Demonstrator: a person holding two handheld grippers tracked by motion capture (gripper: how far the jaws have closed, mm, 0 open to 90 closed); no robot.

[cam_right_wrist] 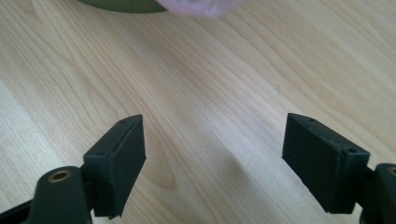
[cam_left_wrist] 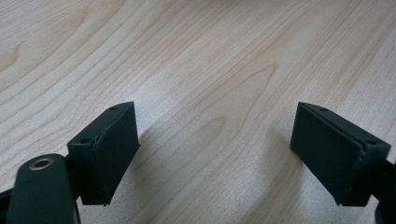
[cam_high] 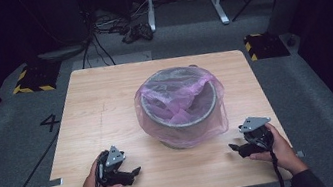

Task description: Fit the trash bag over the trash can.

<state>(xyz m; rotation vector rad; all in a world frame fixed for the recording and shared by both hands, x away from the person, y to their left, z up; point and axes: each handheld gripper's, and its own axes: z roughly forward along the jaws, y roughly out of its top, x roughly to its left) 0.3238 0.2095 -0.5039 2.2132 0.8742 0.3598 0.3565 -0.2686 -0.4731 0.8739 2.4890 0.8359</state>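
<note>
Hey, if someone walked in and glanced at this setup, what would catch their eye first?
Most striking is the round grey bin lined with a pink translucent bag, standing at the middle of the wooden table. Next come the left gripper and right gripper, each held in a hand near the table's front edge, jaws open, both apart from the bin.

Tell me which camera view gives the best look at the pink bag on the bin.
The high view: the whole pink bag shows there, draped over the bin rim and down its sides. The right gripper view catches a blurred pink edge at the top. The left gripper view looks at bare table.
</note>
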